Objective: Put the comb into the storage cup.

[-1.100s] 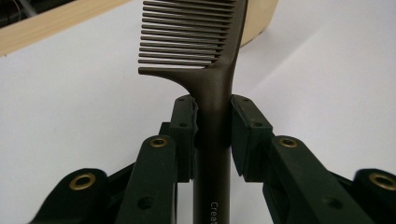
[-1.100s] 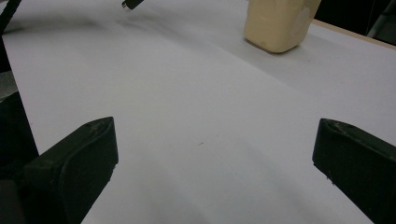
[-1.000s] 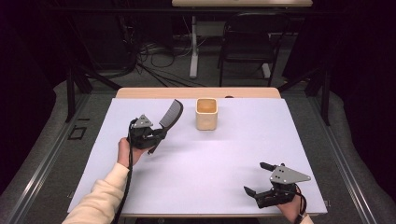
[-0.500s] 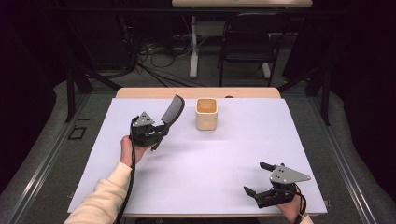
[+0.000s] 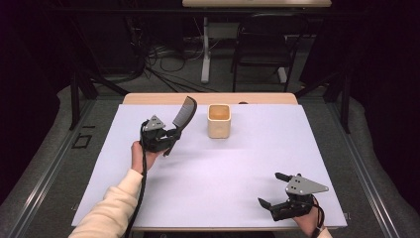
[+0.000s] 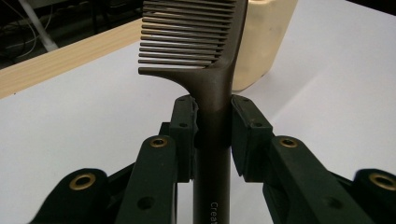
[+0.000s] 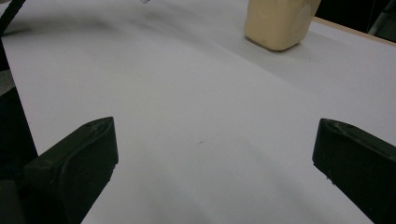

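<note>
A dark comb (image 6: 215, 84) is clamped by its handle between the pads of the left claw (image 6: 214, 128), teeth end raised up and away from the jaws, clear of the table. The hold is taken on the smooth, narrow shaft just below the point where the teeth begin, with the handle's end running back between the jaws. The comb is judged to be light, stiff moulded plastic; its glossy handle could slip or swivel in a pinch this narrow, and the fine, evenly spaced teeth are the part likeliest to bend or snap, so the shaft is the sound place for a grip. Just beyond the comb's tip, a cream cup (image 5: 219, 120) with rounded corners and a matte finish is seen standing upright on the pale lilac table cover (image 5: 223, 168), its mouth open. Well away from it, at the near edge, the right claw (image 5: 273, 190) is held with jaws spread wide and nothing between them.
</note>
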